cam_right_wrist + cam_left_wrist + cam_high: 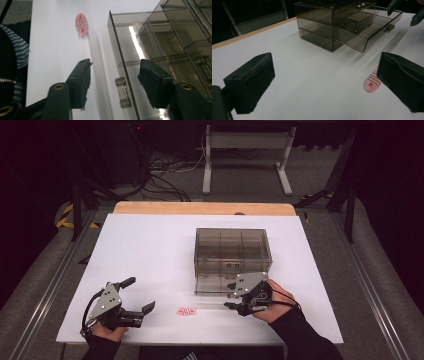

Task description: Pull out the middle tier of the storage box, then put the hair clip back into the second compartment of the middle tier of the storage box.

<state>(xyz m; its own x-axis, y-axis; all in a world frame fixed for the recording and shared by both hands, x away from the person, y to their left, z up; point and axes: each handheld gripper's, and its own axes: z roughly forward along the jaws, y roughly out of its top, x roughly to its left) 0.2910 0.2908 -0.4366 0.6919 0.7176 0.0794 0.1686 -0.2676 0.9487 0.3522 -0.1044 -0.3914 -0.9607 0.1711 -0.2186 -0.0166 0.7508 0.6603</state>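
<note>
I am looking at my right gripper (pixel 229 296) sitting right at the front of the smoky clear drawer box (pixel 232 249), whose bottom drawer (pixel 140 57) is standing pulled out toward me. In the right gripper view the two black jaws are standing apart, about half open, with the drawer's small handle (pixel 123 92) lying in the gap between them. The pads are not pressing on that handle; there is clear space on both sides of it, so I am holding nothing there. The drawer's front panel is running up between the jaws, and its divided compartments are lying just past the far jaw.

My left gripper (pixel 142 312) is resting low on the white table (pixel 150 245), well apart from the box. In the left gripper view its jaws are standing wide open with only bare tabletop between them. A small pink oval tag (pixel 372 83) with stripes and a cross is lying just beside one jaw's inner edge, partly hidden behind it. From the right gripper, that tag is lying ahead on the table, off to the side away from the drawer.
</note>
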